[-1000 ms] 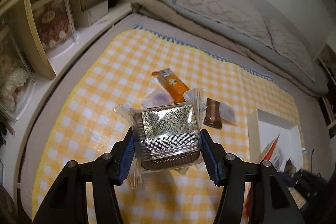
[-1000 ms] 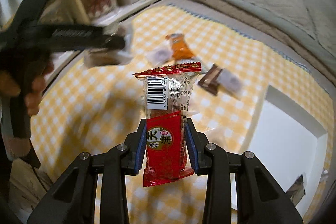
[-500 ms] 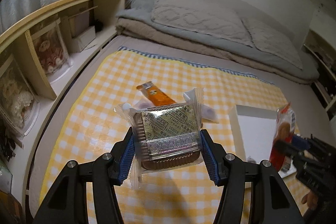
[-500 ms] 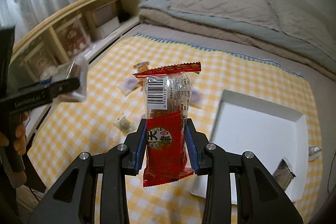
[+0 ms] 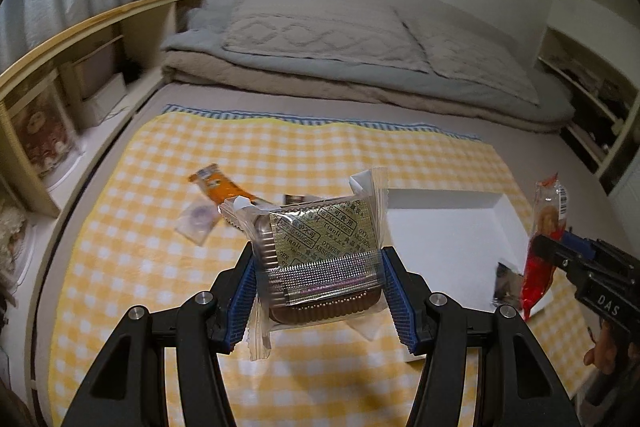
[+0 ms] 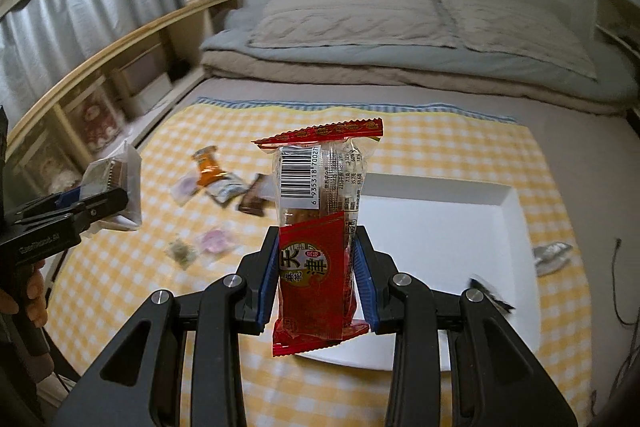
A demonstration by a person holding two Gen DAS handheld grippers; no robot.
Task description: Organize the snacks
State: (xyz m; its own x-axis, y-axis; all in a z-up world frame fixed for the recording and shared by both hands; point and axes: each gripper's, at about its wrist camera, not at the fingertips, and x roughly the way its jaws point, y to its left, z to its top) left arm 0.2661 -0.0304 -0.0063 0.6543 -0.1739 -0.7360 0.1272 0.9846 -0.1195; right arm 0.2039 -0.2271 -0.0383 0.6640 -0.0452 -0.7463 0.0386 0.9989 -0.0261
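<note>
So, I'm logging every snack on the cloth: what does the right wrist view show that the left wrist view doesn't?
Only the right wrist view shows a green packet and a pink packet on the checked cloth, plus a silver wrapper right of the white tray. Only the left wrist view shows the cake pack face-on in the left gripper. Both show the orange packet and the tray.

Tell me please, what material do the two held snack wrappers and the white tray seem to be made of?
Cake packet: clear glossy plastic film, judging by glare and see-through corners; the gold sachet inside looks foil-like.
Red snack stick: thin plastic film, clear above, printed red below, with a crimped zigzag top seal.
White tray: matte white, rigid, perhaps cardboard or plastic; unclear.
</note>
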